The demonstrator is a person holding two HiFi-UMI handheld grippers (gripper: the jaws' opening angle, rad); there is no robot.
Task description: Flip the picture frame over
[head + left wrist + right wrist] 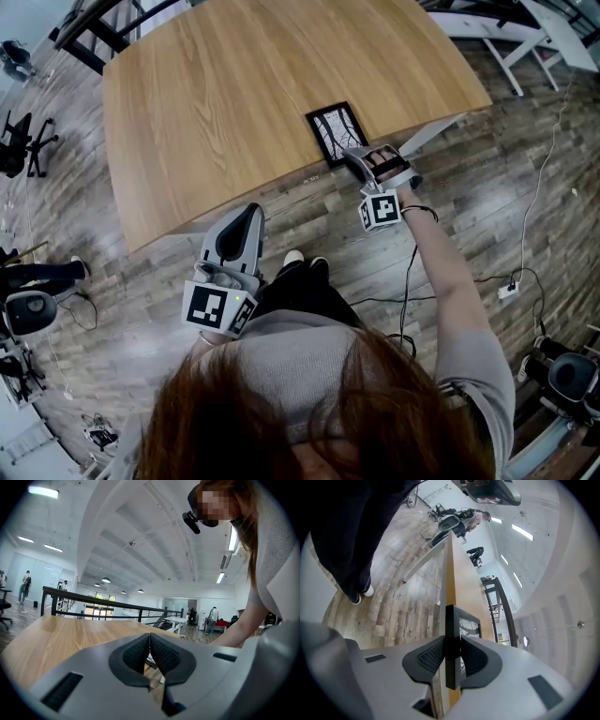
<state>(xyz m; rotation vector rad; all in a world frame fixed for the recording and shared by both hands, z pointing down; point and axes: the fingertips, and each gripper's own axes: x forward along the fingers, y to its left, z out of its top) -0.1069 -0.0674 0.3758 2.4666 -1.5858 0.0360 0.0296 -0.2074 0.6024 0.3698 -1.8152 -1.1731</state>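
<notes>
Two grippers in play: the left gripper (246, 217) hangs off the counter (234, 84) near the person's body, jaws pressed together with nothing between them, so it gives no support. To its right the picture frame (336, 131) sits at the counter's near edge, picture side up, apparently flat or barely lifted, and the flip is not yet done. Further right, the right gripper (354, 157) is clamped on the frame's near rim. In the right gripper view the narrow jaws pinch the thin black edge of the frame (451, 616), with only a small part of it inside the pads. Main risk: that shallow one-sided pinch could let the frame pivot or slide out once it is raised and rolled, since its weight hangs off one rim. The frame is right at the edge, so a slip likely sends it to the floor (309, 202) rather than back onto the counter. A far edge dragging on the wood during the turn could also twist it loose, and a hard landing may crack the glazing if it has any. Writing: none readable. Each marker cube (217, 307) shows only black-and-white square codes, the frame holds a branch-like line drawing, and no brand is visible.
</notes>
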